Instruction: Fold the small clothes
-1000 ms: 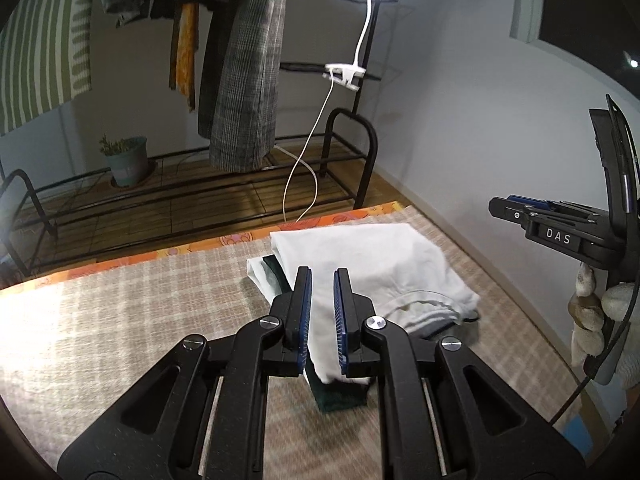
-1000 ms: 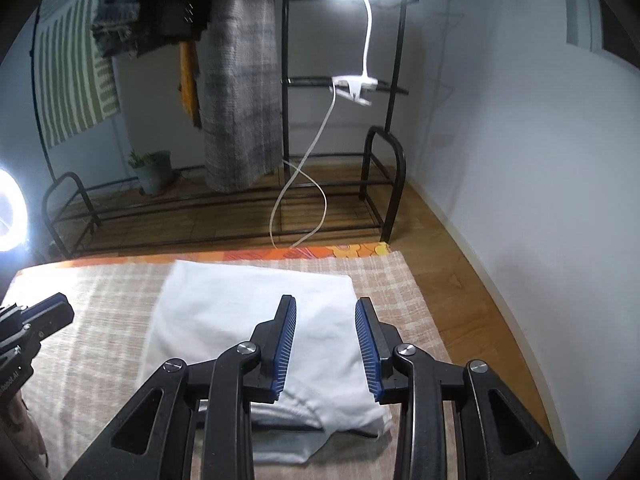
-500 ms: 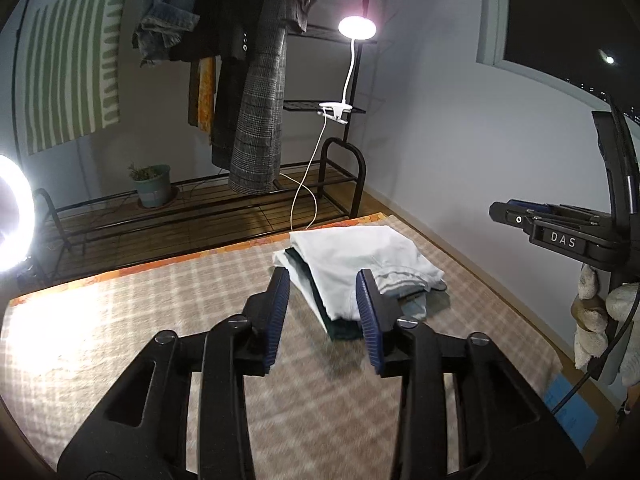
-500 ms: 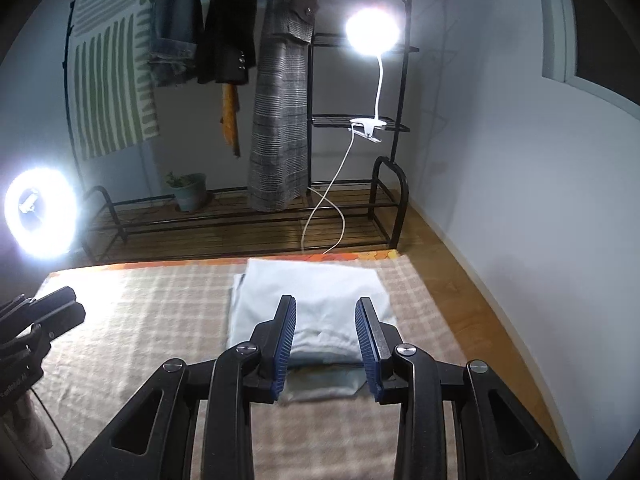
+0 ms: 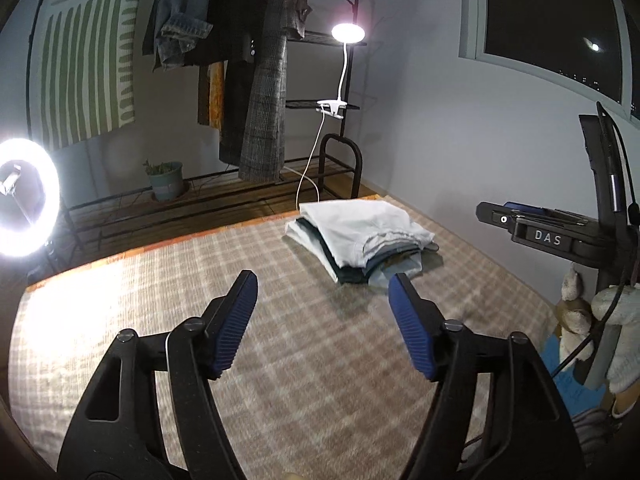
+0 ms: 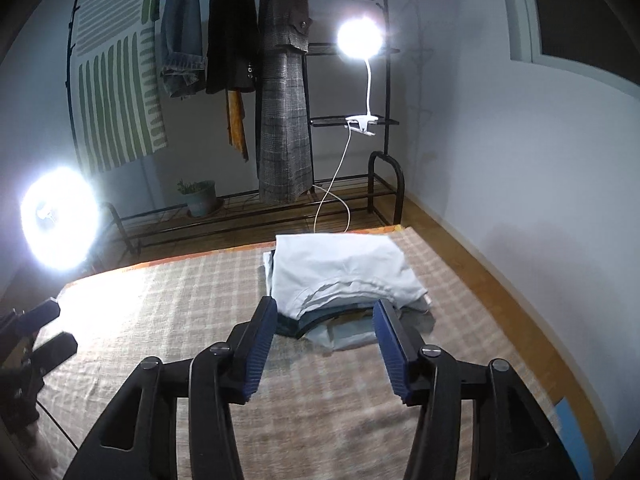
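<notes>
Left gripper [image 5: 323, 285] and right gripper [image 6: 325, 309]: both spread wide, holding nothing. Stack [image 6: 340, 272] of soft folded cloth, white piece uppermost, lies at 12 o'clock on the woven checked mat [image 6: 160, 312]. Ring light [image 6: 60, 220] glares at 9 o'clock.

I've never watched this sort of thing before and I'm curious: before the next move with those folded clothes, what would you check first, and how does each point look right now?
1. Left gripper open and holding nothing: ok.
2. Right gripper open and holding nothing: ok.
3. Stack of folded clothes resting on the checked blanket, white garment on top: ok.
4. Stack edges lined up: not ok; darker layers and a pale corner stick out at the near side.
5. Another garment waiting to be folded: cannot tell; none shows on the blanket.
6. Lamp cable away from the stack: cannot tell.
</notes>
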The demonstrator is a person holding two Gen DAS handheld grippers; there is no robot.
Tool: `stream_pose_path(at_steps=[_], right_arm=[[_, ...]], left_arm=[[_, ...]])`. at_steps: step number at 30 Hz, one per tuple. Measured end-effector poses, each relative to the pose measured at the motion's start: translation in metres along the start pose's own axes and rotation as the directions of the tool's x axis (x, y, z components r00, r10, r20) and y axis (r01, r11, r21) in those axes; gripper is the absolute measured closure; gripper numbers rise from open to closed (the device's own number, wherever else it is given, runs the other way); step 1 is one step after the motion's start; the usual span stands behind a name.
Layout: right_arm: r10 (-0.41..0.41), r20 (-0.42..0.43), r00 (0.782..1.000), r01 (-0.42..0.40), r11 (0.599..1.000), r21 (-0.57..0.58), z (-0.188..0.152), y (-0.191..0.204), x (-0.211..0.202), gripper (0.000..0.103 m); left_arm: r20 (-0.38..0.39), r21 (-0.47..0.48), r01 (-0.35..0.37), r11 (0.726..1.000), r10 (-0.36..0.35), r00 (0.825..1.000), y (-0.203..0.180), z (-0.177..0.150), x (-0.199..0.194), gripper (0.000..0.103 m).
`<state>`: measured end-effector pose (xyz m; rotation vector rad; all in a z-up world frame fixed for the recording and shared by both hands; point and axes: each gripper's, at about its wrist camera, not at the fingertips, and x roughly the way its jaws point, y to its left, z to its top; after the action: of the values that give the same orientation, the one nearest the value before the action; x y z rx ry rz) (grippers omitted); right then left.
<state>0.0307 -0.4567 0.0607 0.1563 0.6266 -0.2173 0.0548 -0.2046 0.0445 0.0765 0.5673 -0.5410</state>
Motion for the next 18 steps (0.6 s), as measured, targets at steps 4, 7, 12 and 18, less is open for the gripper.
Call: stream_pose_path(at_steps=[4,7,12,18], right_arm=[[-0.013,0.010,1.000,0.013,1.000,0.019,-0.017,0.009,0.006,0.044],[-0.013,0.017,1.000,0.013,0.999,0.031,-0.025,0.013,0.014,0.036],[-0.011,-0.001,1.000,0.011,0.999,0.033,-0.034,0.011,0.029,0.027],[0.001,0.004,1.000,-0.001,0.998,0.066,-0.037,0.006,0.037,0.009]], left_arm=[[-0.014,-0.018,0.004,1.000,-0.004,1.000,0.006,-0.014,-0.001,0.031],[-0.006,-0.024,0.005,1.000,-0.005,1.000,0.010,-0.023,-0.003,0.030],[-0.010,0.026,-0.017,1.000,0.018,1.000,0.009,-0.030,0.000,0.024],[0.003,0.037,-0.049,0.998,0.049,0.999,0.009,-0.035,0.000,0.006]])
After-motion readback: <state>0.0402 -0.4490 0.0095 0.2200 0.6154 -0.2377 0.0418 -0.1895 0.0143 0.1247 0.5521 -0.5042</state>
